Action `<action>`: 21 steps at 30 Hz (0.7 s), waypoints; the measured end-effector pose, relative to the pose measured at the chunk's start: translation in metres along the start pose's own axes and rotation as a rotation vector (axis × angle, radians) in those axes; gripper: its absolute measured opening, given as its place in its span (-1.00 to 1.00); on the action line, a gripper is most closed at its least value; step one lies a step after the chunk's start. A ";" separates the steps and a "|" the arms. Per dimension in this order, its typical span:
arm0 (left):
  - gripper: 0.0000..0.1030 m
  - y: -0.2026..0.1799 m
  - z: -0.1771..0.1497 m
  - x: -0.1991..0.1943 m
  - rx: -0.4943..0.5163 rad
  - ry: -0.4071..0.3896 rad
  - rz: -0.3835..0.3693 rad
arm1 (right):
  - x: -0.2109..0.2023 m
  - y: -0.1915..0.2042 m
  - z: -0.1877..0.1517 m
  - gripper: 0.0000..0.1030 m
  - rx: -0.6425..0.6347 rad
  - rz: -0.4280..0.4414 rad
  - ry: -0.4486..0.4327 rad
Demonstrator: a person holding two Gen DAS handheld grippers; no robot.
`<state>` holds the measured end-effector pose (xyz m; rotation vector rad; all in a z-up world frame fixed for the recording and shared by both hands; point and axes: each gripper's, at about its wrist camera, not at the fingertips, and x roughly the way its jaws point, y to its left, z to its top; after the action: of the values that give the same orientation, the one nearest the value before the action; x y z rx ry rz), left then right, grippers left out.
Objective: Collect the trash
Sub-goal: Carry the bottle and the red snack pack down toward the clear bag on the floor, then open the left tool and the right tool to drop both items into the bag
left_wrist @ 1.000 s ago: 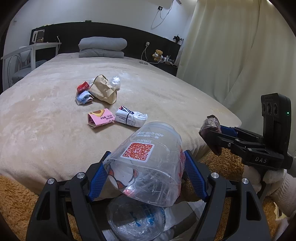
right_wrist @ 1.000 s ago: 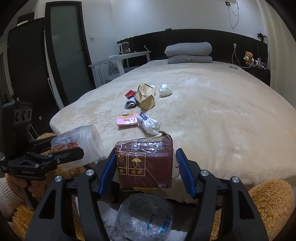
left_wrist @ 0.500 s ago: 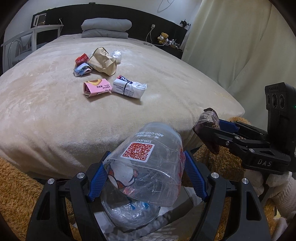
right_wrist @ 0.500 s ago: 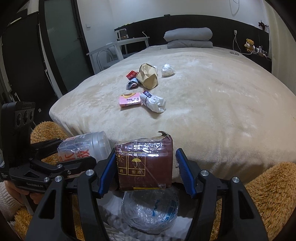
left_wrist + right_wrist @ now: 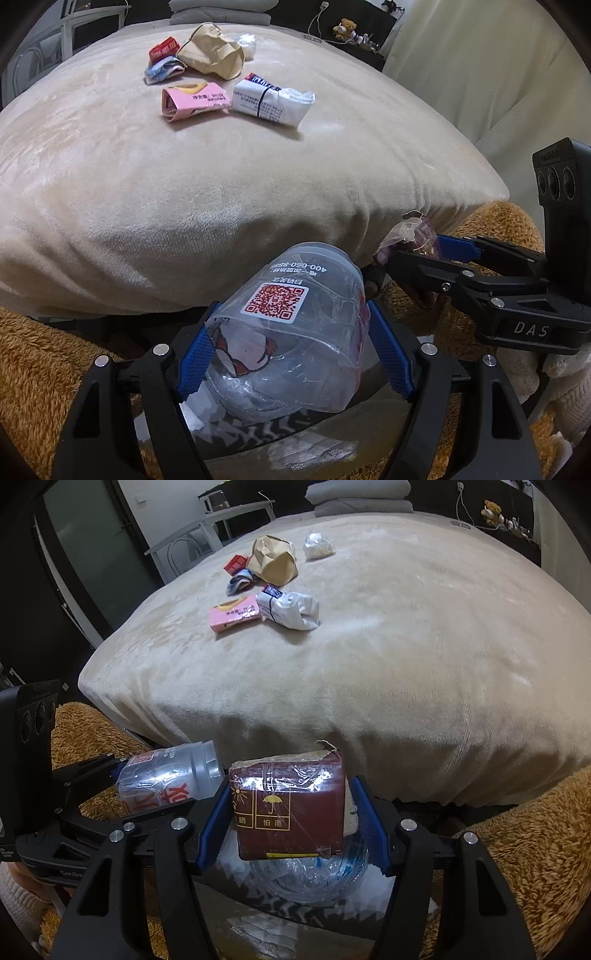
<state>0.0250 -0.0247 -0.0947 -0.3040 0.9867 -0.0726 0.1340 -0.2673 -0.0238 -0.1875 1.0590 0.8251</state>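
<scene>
1. Both grippers have dropped lower than a second ago, so the bed's near edge now sits above the held items and the trash pile on it looks farther up in each view.
2. Left gripper [image 5: 291,354]: its blue pads are closed against the sides of a clear plastic cup [image 5: 291,343] with a red QR label, held tilted over the floor below the bed's near edge.
3. Right gripper [image 5: 291,819]: its pads are clamped on a dark red box [image 5: 288,805] wrapped in film, held just right of the cup.
4. Beneath both held items lies a crumpled clear bottle [image 5: 314,878] in what looks like a lined bin; its rim is hard to make out.
5. On the beige bed [image 5: 406,664] remain a pink packet [image 5: 234,613] touching a white wrapper [image 5: 291,609], and farther off a brown paper bag [image 5: 275,559], a red packet [image 5: 235,563], a blue-white scrap [image 5: 240,581] and a white wad [image 5: 317,545].
6. Brown shaggy rug [image 5: 517,830] covers the floor on both sides.
</scene>
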 end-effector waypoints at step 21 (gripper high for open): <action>0.47 0.015 -0.012 0.064 -0.096 0.296 0.052 | 0.069 -0.025 -0.007 0.22 0.171 -0.079 0.290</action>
<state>0.0491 -0.0258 -0.1573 -0.3619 1.2939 -0.0232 0.1622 -0.2528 -0.0907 -0.2069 1.3796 0.6444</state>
